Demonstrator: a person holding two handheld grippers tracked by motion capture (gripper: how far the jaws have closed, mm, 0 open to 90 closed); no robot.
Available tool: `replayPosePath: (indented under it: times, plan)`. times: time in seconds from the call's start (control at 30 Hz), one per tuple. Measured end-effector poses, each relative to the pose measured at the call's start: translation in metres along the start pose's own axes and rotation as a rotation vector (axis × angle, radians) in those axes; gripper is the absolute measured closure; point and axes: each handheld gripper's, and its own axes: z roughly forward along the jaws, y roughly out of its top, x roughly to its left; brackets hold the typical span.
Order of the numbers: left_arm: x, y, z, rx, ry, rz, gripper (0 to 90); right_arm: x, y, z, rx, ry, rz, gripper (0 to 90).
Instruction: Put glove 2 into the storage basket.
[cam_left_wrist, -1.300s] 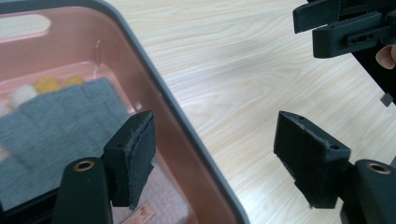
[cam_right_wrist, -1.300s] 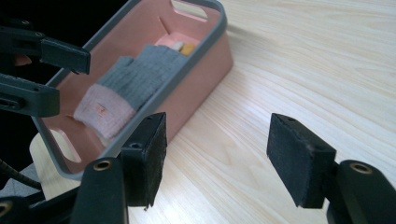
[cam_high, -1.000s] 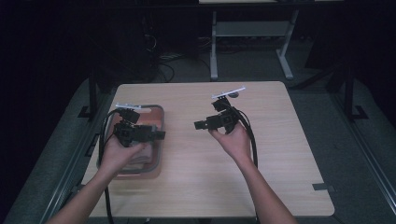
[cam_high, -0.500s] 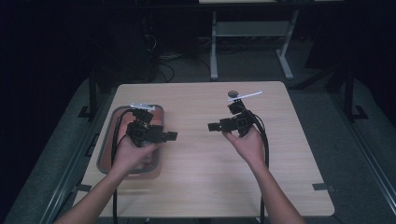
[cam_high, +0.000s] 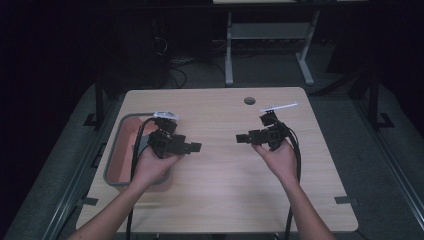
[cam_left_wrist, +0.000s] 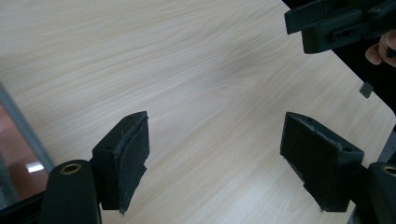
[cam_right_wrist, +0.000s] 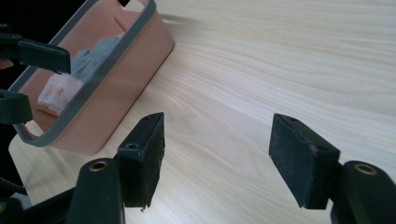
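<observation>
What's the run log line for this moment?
left gripper: open, empty, jaws just opening | right gripper: open, empty | bin: holds folded cloths

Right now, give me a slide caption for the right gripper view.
Open right gripper hovers over the wooden table, beside a pink bin holding folded cloths.

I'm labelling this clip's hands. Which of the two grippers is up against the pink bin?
The left gripper: its hand overlaps the pink bin by the table's left edge. The right gripper hovers over bare wood.
</observation>
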Motion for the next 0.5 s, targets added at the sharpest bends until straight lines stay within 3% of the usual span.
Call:
replayPosePath:
  times: [0.5]
  plan:
    - [-0.014,0.001,0.018,0.007,-0.007,0.024,23.1,-0.026,-0.020,-0.015,-0.007,-0.020,0.039,35.0]
